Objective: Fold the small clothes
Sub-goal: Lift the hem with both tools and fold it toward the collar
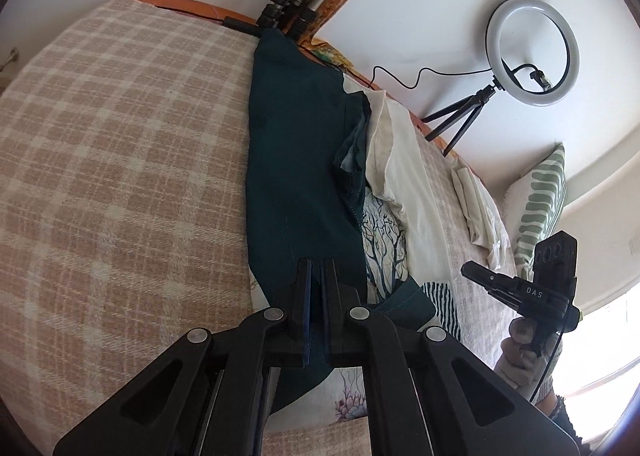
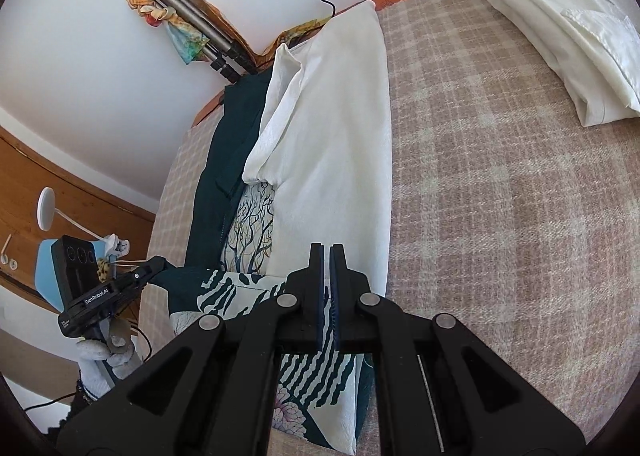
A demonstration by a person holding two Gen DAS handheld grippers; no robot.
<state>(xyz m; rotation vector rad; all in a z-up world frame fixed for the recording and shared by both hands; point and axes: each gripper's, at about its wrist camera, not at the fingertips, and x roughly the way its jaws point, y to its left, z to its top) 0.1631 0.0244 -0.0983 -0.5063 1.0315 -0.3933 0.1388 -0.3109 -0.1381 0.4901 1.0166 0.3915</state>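
Observation:
A dark teal garment (image 1: 296,176) lies lengthwise on the plaid bed cover (image 1: 120,176). A cream garment (image 2: 332,136) lies beside it. Under both lies a white cloth with tree, stripe and flower prints (image 2: 320,376). My left gripper (image 1: 317,268) has a fold of the teal fabric running between its nearly closed fingers. In the right wrist view the teal cloth (image 2: 180,280) is drawn to a point at the left gripper (image 2: 158,264). My right gripper (image 2: 326,252) is shut on the striped part of the printed cloth. It shows at the right (image 1: 468,268) in a gloved hand (image 1: 520,360).
A folded cream cloth (image 2: 560,36) rests farther along the bed, near a green-patterned pillow (image 1: 540,208). A ring light on a small tripod (image 1: 532,52) stands at the bed's edge by the wall. A larger tripod (image 1: 288,12) draped with a scarf leans there too.

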